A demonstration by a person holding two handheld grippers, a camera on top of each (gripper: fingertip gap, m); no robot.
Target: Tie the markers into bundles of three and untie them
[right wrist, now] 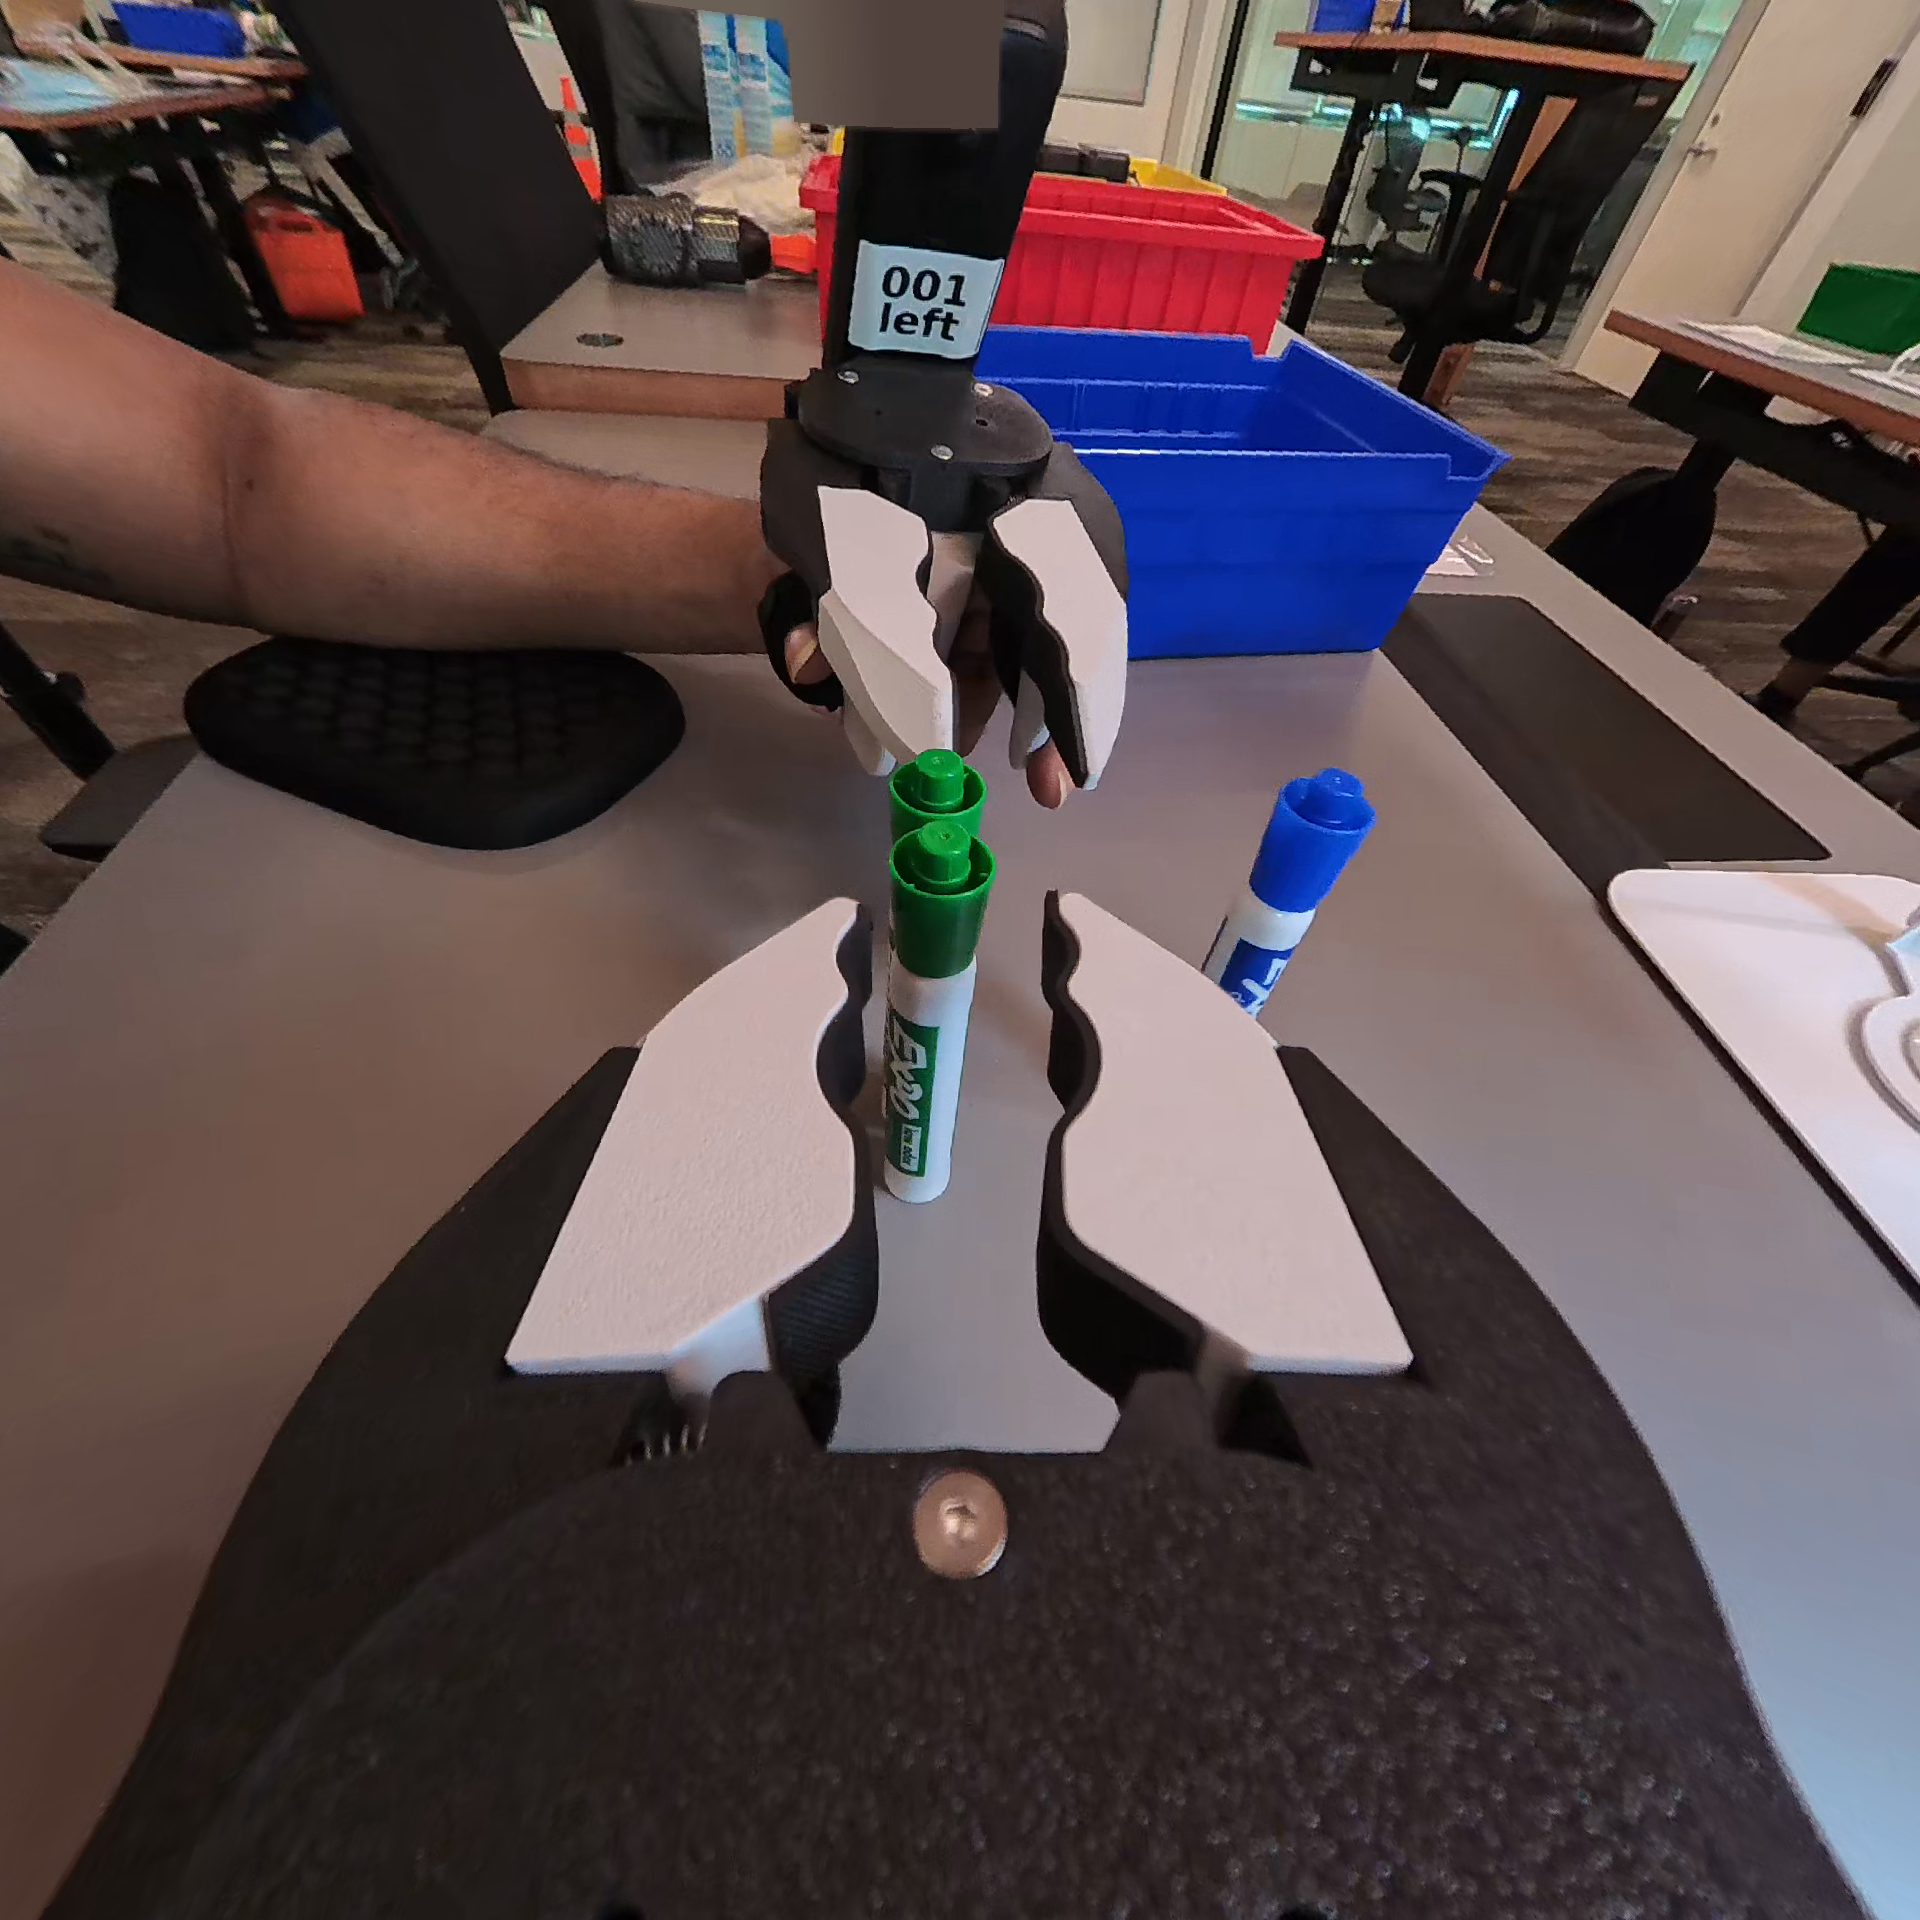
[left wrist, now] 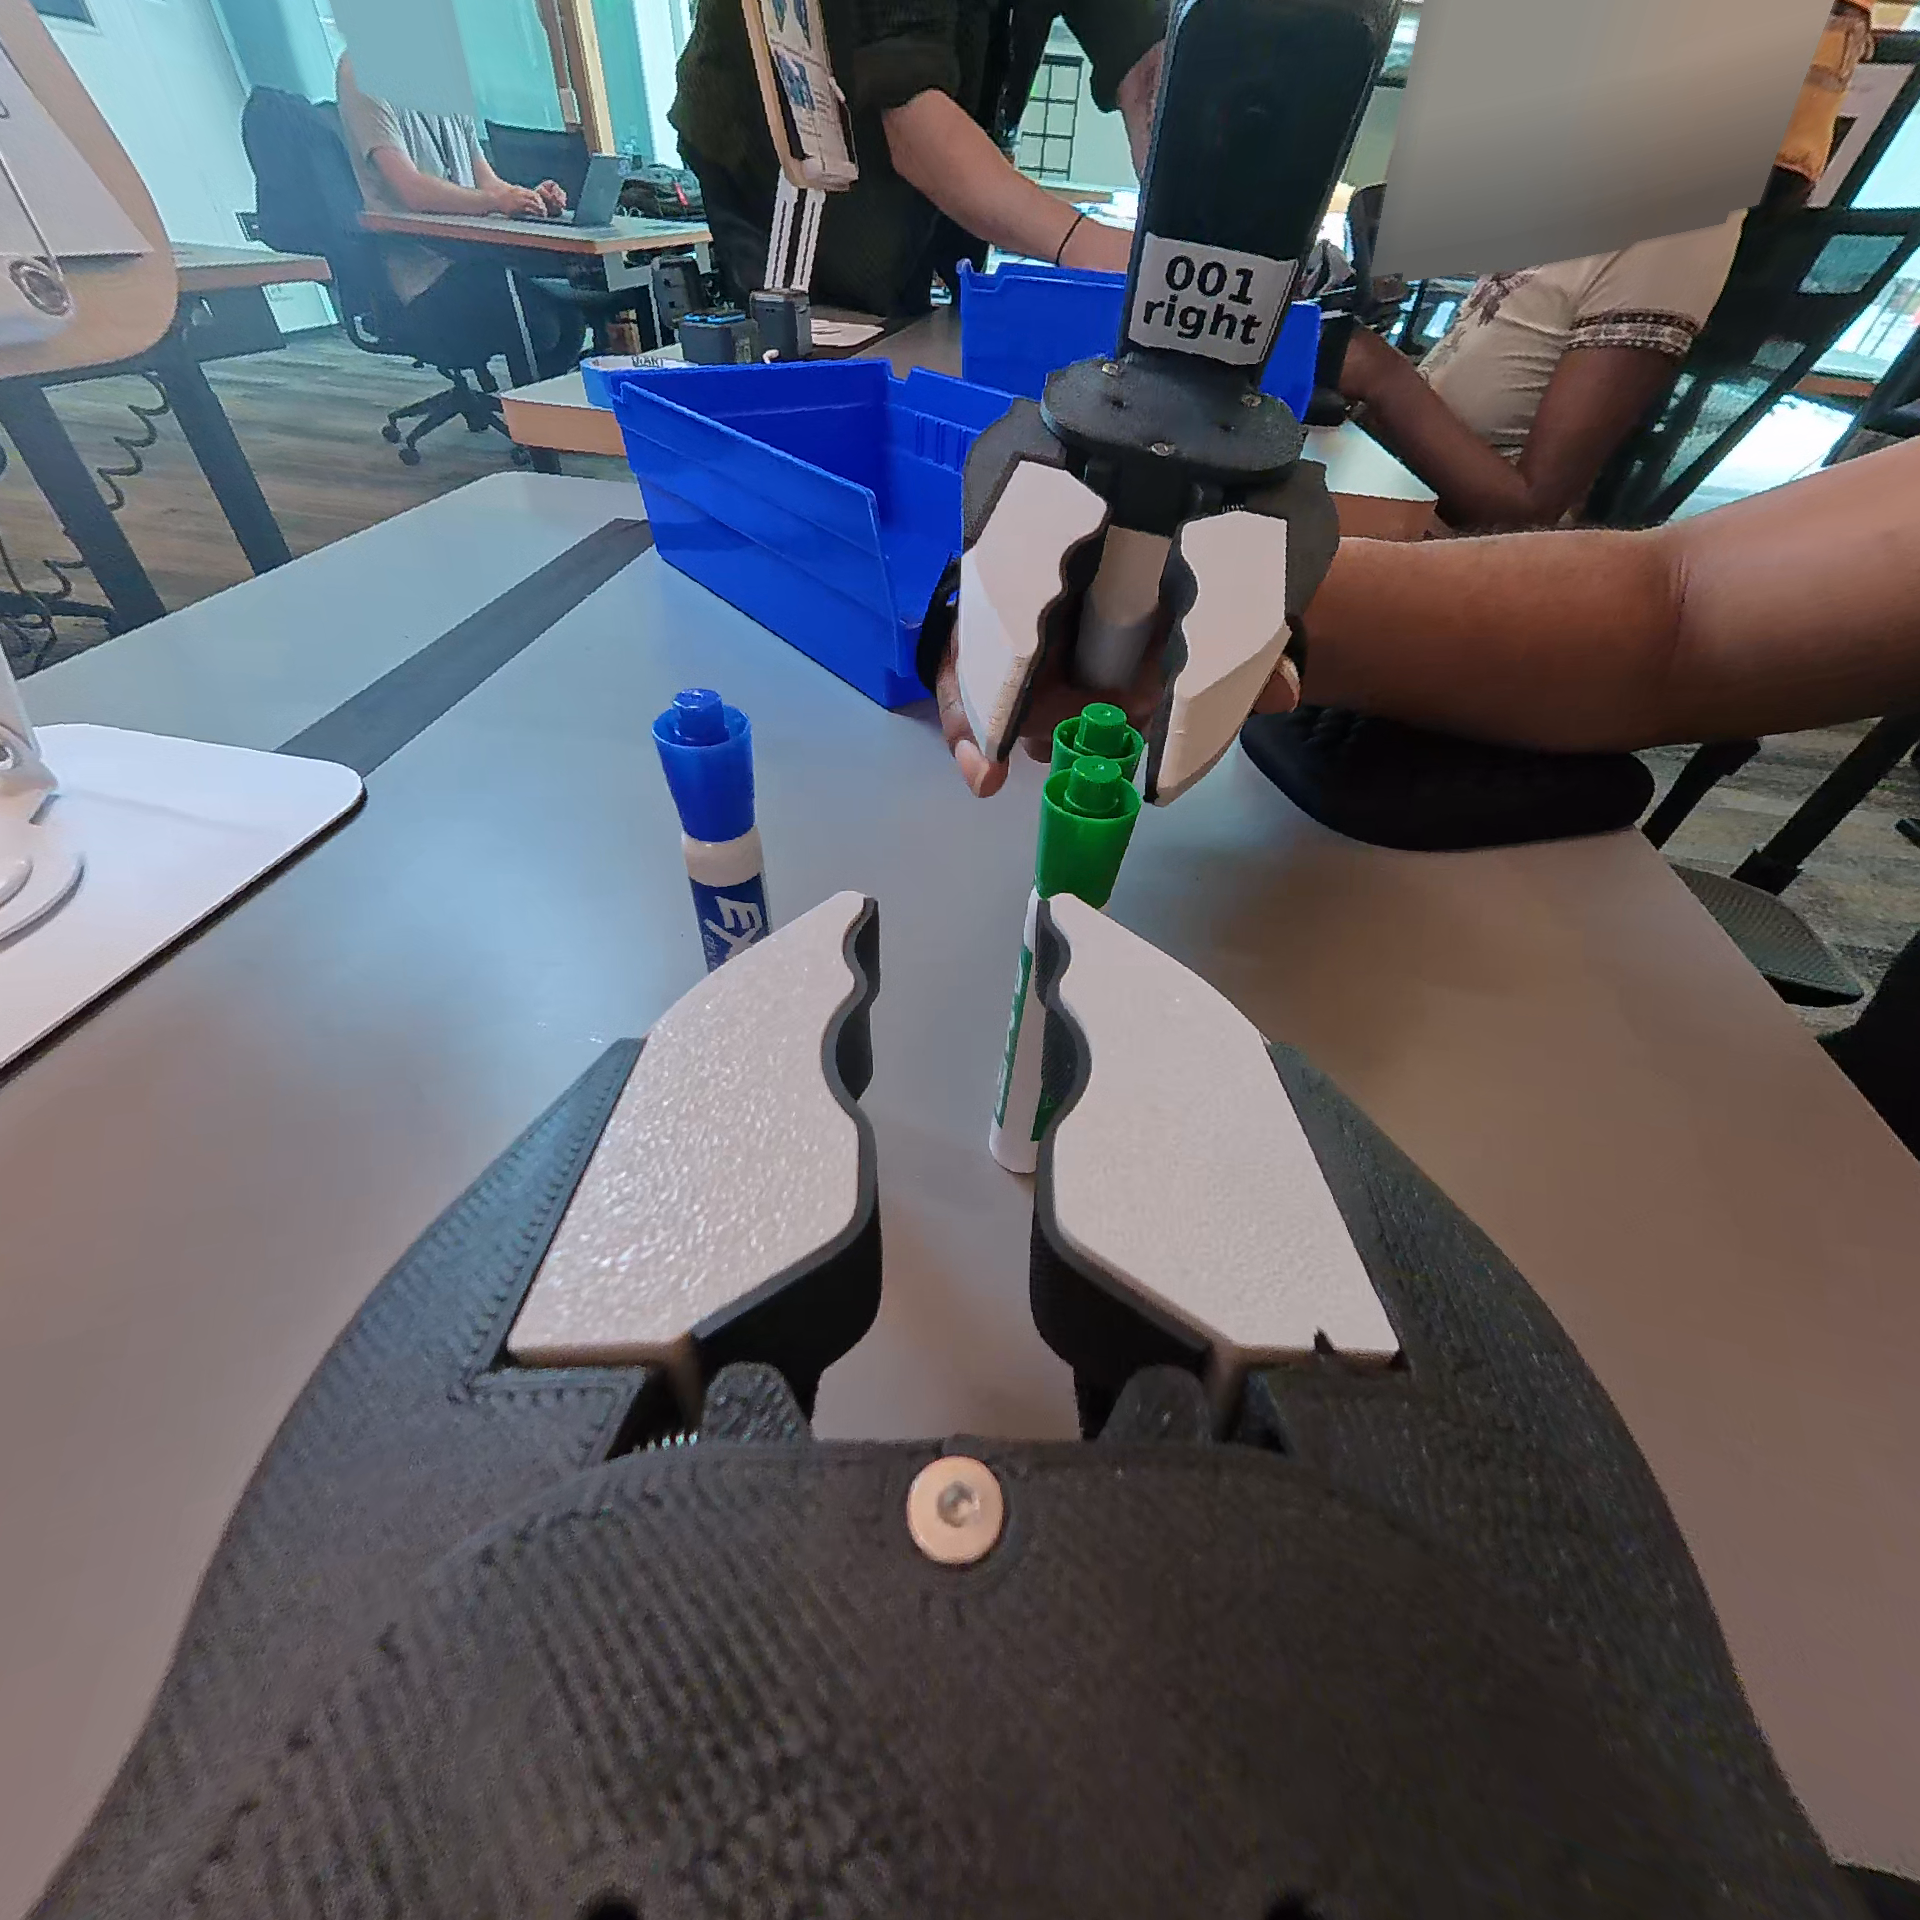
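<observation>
Two green-capped markers stand upright, one right behind the other, on the grey table (left wrist: 416, 1039). In the left wrist view the nearer one (left wrist: 1086, 831) shows in the gap by my left gripper's (left wrist: 956, 925) right finger, with the farther one (left wrist: 1096, 732) under the right gripper's (left wrist: 1086, 774) tips. In the right wrist view the nearer green marker (right wrist: 935, 997) shows between my right gripper's (right wrist: 954, 914) open fingers, and the other (right wrist: 935, 790) stands below the left gripper (right wrist: 987, 764). A blue-capped marker (left wrist: 712, 810) (right wrist: 1299, 862) stands apart. Both grippers are open and hold nothing. No tie shows.
A blue bin (left wrist: 790, 499) (right wrist: 1247, 499) stands on the table behind the markers. A white base plate (left wrist: 156, 831) (right wrist: 1766, 987) lies near the blue marker's side. A black mesh chair seat (right wrist: 436, 727) sits past the table edge. A red bin (right wrist: 1143, 249) and people at desks are farther back. The tips of one gripper are about 5 centimeters away from the tips of the other. My left tips are roughly 4 centimeters from the blue-capped marker (left wrist: 712, 810).
</observation>
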